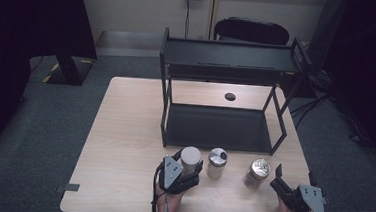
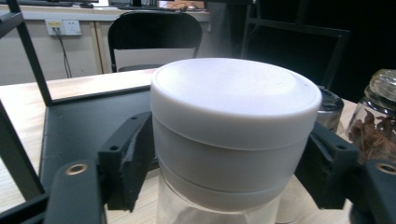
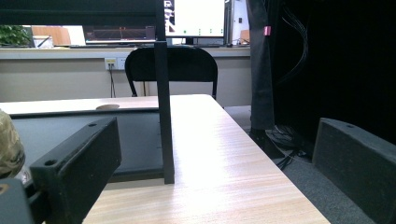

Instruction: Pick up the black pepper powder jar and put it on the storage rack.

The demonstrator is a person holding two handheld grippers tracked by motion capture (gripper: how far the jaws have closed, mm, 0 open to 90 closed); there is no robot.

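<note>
- High view: on the light wooden table [image 1: 123,146] stands a black metal two-level shelf rack [image 1: 226,63]. In front of the rack three jars stand in a row: a clear jar with a wide white lid [image 1: 190,159], a small glass jar with a silver cap [image 1: 217,162], and a glass jar with brown contents [image 1: 258,172]. Your left gripper [image 1: 191,174] is around the white-lid jar. Your right gripper [image 1: 281,180] is just beside the brown-contents jar, at its right, apart from it.
- Left gripper view: your left gripper [image 2: 229,172] has its two jaws pressed on both sides of the white-lid jar [image 2: 233,126], just under the lid, so it is grasping this jar. The brown-contents jar [image 2: 376,126] shows at the right edge. A black chair [image 2: 154,39] stands behind the table.
- Right gripper view: your right gripper [image 3: 219,177] has its jaws spread wide, with nothing between them. A black rack post [image 3: 163,102] rises from the table ahead.
</note>
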